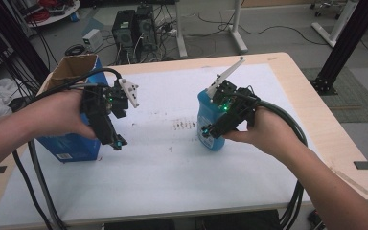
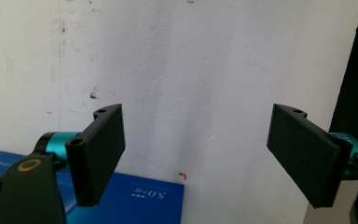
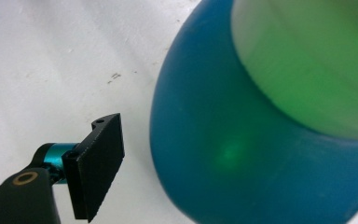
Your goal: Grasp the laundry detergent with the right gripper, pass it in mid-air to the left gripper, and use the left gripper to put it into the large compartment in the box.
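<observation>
The right gripper [image 1: 210, 130] has its jaws spread, one black pad [image 3: 95, 163] standing just clear of the blue bottle [image 1: 206, 122], which stands upright right of the table's middle; whether the other pad touches it cannot be told. The left gripper [image 1: 117, 142] is also spread wide and holds nothing, hovering just beside the blue cardboard box [image 1: 69, 146] at the left edge. Both work over a white foam sheet [image 1: 163, 167], marked with small dark specks, on a light wooden table [image 1: 311, 100]. Beyond the far edge, computer towers [image 1: 134, 26] and cables sit on a grey floor.
</observation>
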